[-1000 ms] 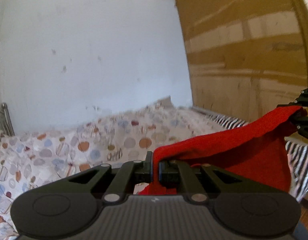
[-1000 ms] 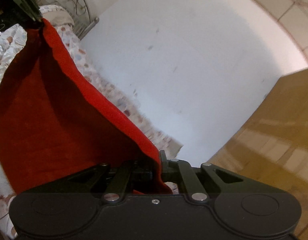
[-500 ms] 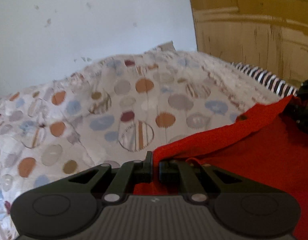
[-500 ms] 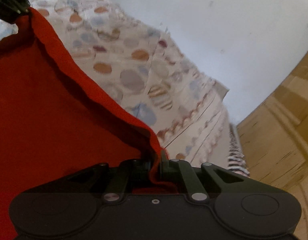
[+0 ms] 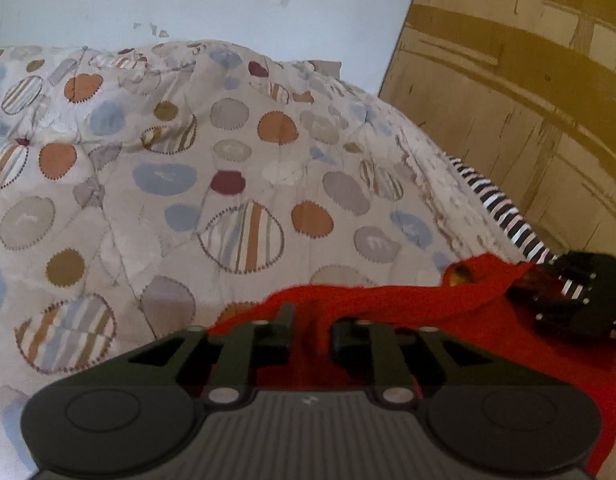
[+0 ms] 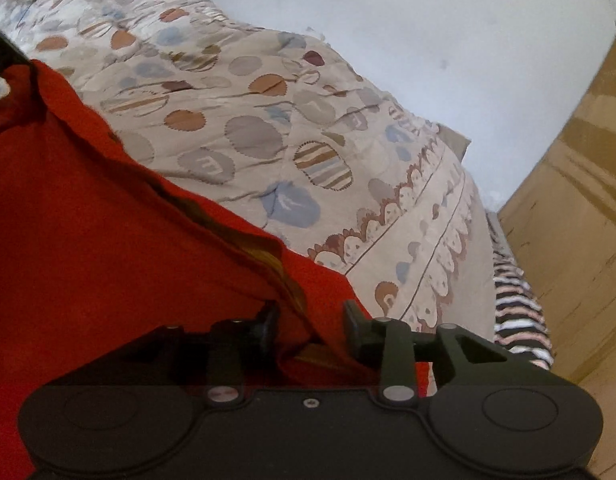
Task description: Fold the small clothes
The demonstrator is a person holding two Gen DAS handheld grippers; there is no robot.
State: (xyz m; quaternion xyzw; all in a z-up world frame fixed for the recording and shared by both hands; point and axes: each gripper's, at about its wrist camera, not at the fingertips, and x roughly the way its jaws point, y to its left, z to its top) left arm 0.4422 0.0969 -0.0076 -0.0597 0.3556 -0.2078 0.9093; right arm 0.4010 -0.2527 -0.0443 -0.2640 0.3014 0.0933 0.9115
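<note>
A red garment (image 5: 404,304) lies low on the spotted quilt (image 5: 227,184), its top edge slack and bunched. My left gripper (image 5: 311,330) is open, its jaws apart with the red cloth lying loose between them. My right gripper (image 6: 311,326) is also open, with a fold of the red garment (image 6: 107,240) draped between its fingers. The right gripper (image 5: 576,296) shows at the right of the left wrist view, at the garment's other corner. A yellowish inner strip shows along the garment's edge in the right wrist view.
The quilt covers a bed against a pale wall (image 5: 227,0). A black-and-white striped cloth (image 5: 504,212) lies along the bed's right edge. A brown wooden wardrobe (image 5: 528,100) stands to the right.
Both grippers came down from holding the garment stretched in the air to the quilt, then both opened and let the cloth go slack.
</note>
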